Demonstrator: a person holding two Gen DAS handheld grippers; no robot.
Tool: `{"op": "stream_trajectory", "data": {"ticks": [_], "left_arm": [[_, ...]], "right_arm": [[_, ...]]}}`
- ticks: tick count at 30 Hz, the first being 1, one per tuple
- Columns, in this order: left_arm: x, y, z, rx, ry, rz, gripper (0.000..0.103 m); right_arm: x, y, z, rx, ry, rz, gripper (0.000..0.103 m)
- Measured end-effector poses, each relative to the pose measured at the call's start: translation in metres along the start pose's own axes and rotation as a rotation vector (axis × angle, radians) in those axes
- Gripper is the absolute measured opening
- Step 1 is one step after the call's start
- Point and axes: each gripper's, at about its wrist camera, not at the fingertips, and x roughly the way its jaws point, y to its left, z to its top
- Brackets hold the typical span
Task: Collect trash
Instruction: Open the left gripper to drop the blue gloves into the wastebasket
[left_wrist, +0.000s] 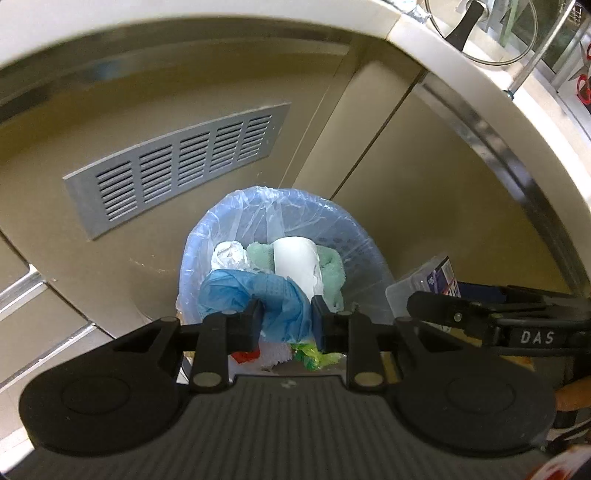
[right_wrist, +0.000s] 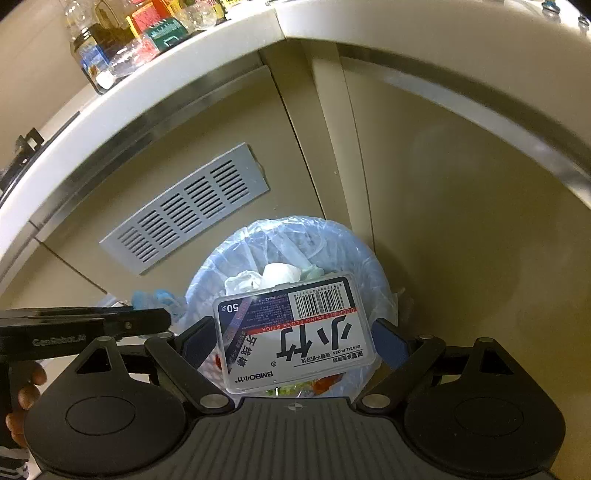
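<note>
A blue bin lined with a clear bag stands on the floor by the cabinets; it also shows in the right wrist view. In it lie a white roll, a green cloth and crumpled paper. My left gripper is shut on a blue glove above the bin's near rim. My right gripper is shut on a clear dental floss box, held over the bin. The box also shows in the left wrist view.
A grey vent grille sits in the cabinet panel behind the bin. Cabinet doors form a corner around it. The white countertop edge runs above, with a glass lid on it. Bottles stand on the counter at left.
</note>
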Motion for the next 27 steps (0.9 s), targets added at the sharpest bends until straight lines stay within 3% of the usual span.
{"op": "stream_trajectory", "data": {"ticks": [11, 17, 27], "left_arm": [[0.045, 0.010, 0.010, 0.040, 0.024, 0.011, 0.029], [0.055, 0.006, 0.012, 0.052, 0.027, 0.006, 0.047], [0.042, 0.008, 0.011, 0.010, 0.002, 0.023, 0.048]], "right_arm": [[0.024, -0.008, -0.003, 0.012, 0.004, -0.029, 0.090], [0.028, -0.011, -0.001, 0.002, 0.007, -0.030, 0.090], [0.038, -0.013, 0.000, -0.029, 0.009, -0.012, 0.090]]}}
